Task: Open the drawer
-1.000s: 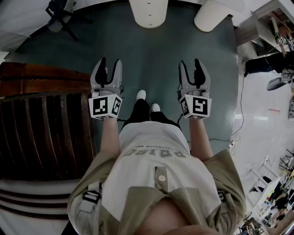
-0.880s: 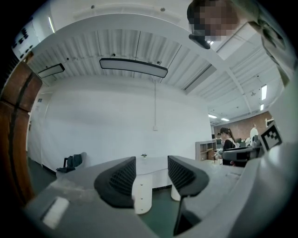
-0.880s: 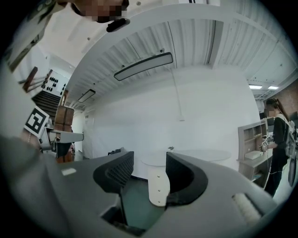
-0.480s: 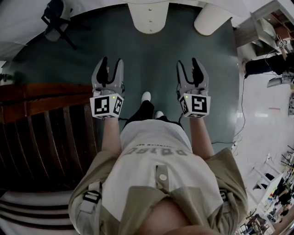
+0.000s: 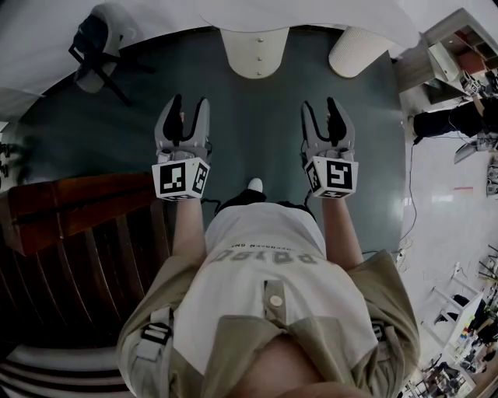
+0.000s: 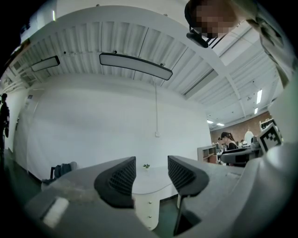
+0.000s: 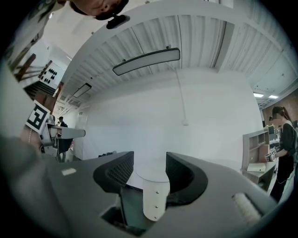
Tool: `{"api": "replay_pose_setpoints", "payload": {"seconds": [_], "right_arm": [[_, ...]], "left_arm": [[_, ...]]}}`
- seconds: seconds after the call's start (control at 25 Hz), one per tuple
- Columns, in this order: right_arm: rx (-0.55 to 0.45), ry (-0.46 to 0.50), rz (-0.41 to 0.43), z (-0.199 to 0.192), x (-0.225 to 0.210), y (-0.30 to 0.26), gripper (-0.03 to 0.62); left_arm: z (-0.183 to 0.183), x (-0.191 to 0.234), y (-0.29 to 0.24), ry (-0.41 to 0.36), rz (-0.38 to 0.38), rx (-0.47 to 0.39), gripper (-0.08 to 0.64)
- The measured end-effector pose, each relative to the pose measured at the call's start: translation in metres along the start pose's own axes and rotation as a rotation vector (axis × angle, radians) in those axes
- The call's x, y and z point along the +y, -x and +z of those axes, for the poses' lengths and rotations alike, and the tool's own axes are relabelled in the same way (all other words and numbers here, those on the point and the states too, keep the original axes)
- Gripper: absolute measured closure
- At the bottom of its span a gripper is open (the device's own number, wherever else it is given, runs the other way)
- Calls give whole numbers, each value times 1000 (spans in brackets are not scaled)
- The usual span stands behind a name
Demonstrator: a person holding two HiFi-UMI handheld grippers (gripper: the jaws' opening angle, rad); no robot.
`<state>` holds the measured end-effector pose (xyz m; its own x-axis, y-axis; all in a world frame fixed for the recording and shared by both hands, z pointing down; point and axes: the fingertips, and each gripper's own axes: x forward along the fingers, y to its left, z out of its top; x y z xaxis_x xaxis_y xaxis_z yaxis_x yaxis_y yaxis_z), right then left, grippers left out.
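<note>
While the person walks forward, left gripper (image 5: pixel 188 106) and right gripper (image 5: pixel 321 107) hang empty, jaws apart.
The wooden bench (image 5: pixel 78 210) slips rearward; the white table pedestal (image 5: pixel 255 50) nears; no drawer shows yet, so likely still approaching.

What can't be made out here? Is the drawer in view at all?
Drawer: none identifiable in any view; the white table is cut off by the head view's top edge.
Dark slatted wooden furniture: cut by the head view's left edge, too dim to identify.
Feet: one shoe shows; the person's torso hides the rest.
Shelves: contents too small, at the head view's rim.
</note>
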<state>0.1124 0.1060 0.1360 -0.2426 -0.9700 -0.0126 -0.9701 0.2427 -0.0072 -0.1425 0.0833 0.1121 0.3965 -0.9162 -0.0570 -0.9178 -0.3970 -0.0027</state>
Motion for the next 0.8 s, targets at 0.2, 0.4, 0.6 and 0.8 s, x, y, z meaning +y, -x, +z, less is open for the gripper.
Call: {"api": "replay_pose_setpoints", "payload": {"seconds": [0.2, 0.4, 0.6, 0.8], "right_arm": [[39, 0, -13, -17, 13, -37, 371], [86, 0, -24, -31, -1, -40, 371], [99, -9, -39, -39, -32, -56, 371], [121, -15, -3, -56, -59, -86, 371]], "left_arm": [[-22, 36, -20, 27, -5, 33, 348], [-42, 32, -28, 45, -7, 80, 348], [-50, 24, -44, 54, 26, 100, 348], [-60, 17, -72, 50, 75, 109, 348]]}}
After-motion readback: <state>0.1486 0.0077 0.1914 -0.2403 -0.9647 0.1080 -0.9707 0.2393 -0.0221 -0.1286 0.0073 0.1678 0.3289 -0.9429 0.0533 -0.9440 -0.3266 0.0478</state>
